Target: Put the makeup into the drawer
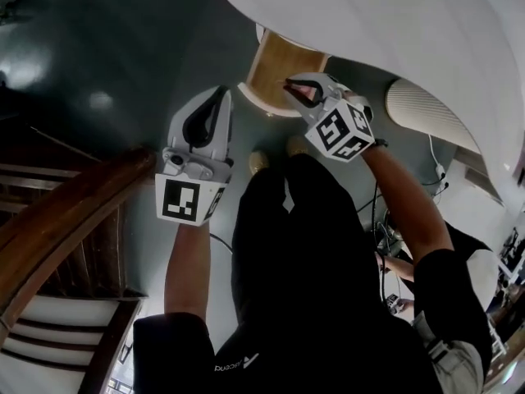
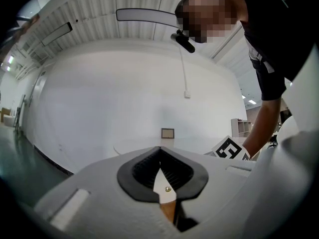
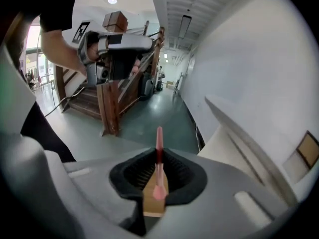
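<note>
The makeup is a thin pink stick (image 3: 159,142), and my right gripper (image 3: 159,152) is shut on it so that its tip pokes out past the jaws. In the head view the right gripper (image 1: 299,89) holds the pink stick (image 1: 306,94) just beside the open wooden drawer (image 1: 277,66), which juts out from under the white round table (image 1: 394,31). My left gripper (image 1: 220,95) hangs to the left of the drawer, above the floor. Seen in its own view, the left gripper (image 2: 160,151) is shut with nothing between its jaws.
A wooden stair rail (image 1: 66,212) and steps run along the left. The dark green floor (image 1: 98,64) lies below. The person's dark-clothed body (image 1: 303,286) fills the lower middle. Cables and a white ribbed unit (image 1: 422,109) sit on the right by the table.
</note>
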Motion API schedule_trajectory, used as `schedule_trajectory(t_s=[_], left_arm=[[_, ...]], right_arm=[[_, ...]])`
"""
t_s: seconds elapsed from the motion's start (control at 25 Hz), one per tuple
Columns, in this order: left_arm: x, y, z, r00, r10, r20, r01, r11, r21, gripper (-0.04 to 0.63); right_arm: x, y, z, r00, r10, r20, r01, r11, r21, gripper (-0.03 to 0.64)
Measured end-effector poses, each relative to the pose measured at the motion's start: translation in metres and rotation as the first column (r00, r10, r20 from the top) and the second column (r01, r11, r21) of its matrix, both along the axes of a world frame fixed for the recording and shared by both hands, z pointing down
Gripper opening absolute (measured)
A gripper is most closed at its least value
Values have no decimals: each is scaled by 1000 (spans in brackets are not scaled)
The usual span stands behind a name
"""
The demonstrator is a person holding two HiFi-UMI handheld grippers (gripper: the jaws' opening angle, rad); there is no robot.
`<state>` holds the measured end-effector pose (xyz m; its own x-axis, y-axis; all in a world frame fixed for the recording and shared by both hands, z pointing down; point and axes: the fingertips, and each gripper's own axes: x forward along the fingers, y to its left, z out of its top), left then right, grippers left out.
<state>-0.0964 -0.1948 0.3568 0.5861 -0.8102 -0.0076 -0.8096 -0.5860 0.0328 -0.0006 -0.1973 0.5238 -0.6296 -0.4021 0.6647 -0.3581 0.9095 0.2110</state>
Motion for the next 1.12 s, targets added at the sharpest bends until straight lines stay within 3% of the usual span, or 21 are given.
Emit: schedule_trajectory(t_s=[0.24, 0.56, 0.92, 1.12], left_arm=[[-7, -20, 41, 999, -31, -9, 31, 1000, -3, 11], [-10, -42, 93, 1000, -11, 2, 11, 999, -32, 11], [-15, -67, 143, 1000, -9, -1, 9, 999, -35, 11], [-24, -73, 161, 1000, -19, 1, 19, 999, -47, 11]], right_arm=[[-3, -24, 67, 990, -74, -120, 69, 997, -45, 51], [-10, -41, 149, 955, -162, -249, 138, 984, -112, 51], [-12, -63, 243, 884, -259, -390, 199, 962, -189, 51], [-13, -70, 286, 822, -324, -468, 244, 943, -225, 51]])
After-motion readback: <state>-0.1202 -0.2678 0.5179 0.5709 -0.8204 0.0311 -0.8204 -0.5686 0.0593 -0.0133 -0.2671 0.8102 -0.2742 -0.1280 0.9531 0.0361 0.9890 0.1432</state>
